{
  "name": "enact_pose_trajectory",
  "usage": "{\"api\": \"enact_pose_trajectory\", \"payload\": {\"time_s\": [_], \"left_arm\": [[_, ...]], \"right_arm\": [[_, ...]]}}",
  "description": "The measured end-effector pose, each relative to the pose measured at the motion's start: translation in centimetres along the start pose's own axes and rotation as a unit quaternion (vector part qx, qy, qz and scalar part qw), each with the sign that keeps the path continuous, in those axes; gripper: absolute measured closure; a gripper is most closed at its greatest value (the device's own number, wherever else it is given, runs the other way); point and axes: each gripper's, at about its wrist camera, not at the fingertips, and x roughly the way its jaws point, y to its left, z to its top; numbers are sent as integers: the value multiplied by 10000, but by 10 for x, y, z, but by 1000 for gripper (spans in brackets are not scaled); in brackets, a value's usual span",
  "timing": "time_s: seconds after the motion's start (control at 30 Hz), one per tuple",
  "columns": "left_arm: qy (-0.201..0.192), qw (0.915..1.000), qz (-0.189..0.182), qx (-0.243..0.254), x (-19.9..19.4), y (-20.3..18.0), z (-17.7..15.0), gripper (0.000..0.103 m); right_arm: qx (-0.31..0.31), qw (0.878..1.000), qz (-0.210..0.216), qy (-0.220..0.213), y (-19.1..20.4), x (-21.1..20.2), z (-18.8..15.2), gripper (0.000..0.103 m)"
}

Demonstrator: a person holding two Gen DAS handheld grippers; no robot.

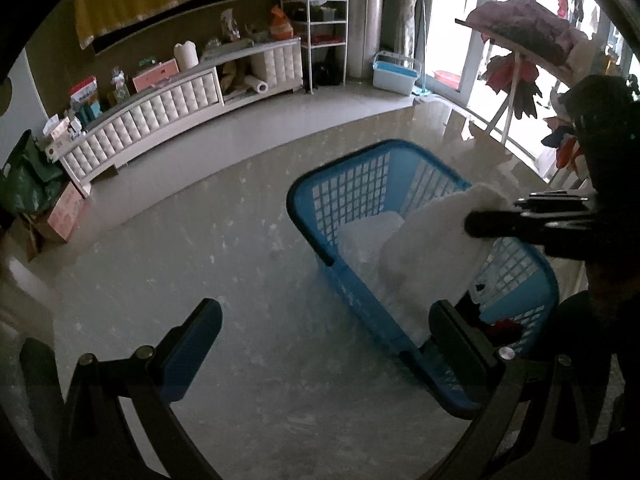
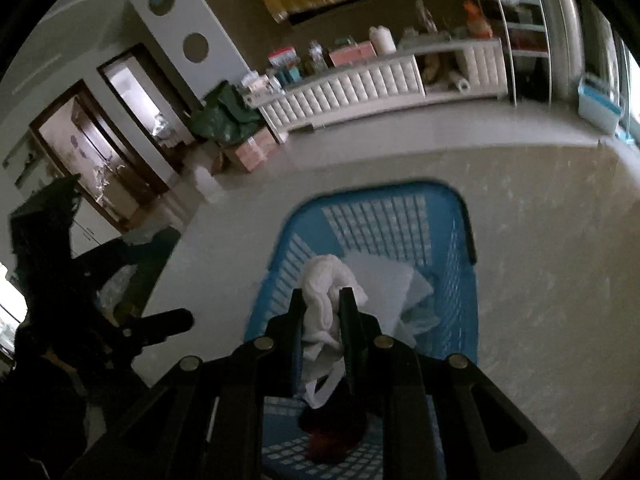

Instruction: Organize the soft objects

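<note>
Hanging over the blue basket (image 2: 466,264), a white cloth (image 2: 324,304) is pinched in the right gripper (image 2: 323,300), jaws narrow. Folded white fabric (image 1: 370,236) lies inside. The left gripper (image 1: 324,328), jaws wide and empty, hovers above the floor (image 1: 200,240) just left of the basket.

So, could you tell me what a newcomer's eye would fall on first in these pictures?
First the bright blue laundry basket on the pale floor, mid-frame in both views. Next, the white cloth clamped in the right gripper, hanging over the basket, which already holds something white and something dark and red at the near end. The left gripper stands open and empty beside the basket's near corner.
</note>
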Motion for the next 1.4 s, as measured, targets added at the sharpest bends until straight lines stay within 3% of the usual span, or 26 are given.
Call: {"api": "enact_pose_trajectory", "payload": {"time_s": [0.27, 0.47, 0.57, 0.63, 0.77, 0.83, 0.93, 1.17, 1.33, 1.4], "left_arm": [[148, 9998, -82, -42, 23, 2, -3, 0], [261, 9995, -170, -69, 36, 0, -8, 0], [262, 9994, -185, -89, 37, 0, -10, 0], [222, 9994, -234, -123, 34, 1, -11, 0], [94, 9993, -280, -225, 27, 4, -16, 0], [41, 9992, -298, -280, 26, 4, -21, 0], [-66, 9991, -274, -321, 19, 3, -29, 0], [-448, 9979, -104, -457, -13, 6, -46, 0], [-901, 9938, 29, -653, -48, 3, -60, 0], [-1109, 9902, 320, -788, -66, 3, -66, 0]], "right_arm": [[-149, 9962, -670, 536, -3, 12, -7, 86], [-454, 9909, -1086, 653, 4, 13, -9, 82], [-587, 9889, -1214, 627, 7, 12, -10, 59], [-628, 9883, -1267, 579, 10, 10, -10, 38], [-693, 9877, -1298, 530, 14, 0, -13, 30], [-693, 9881, -1281, 500, 14, -1, -15, 14], [-724, 9855, -1483, 388, 16, -2, -17, 0], [-1000, 9734, -2062, -14, 36, -19, -20, 0], [-861, 9767, -1922, -419, 50, -43, -22, 0], [-821, 9771, -1857, -631, 63, -54, -25, 0]]}}
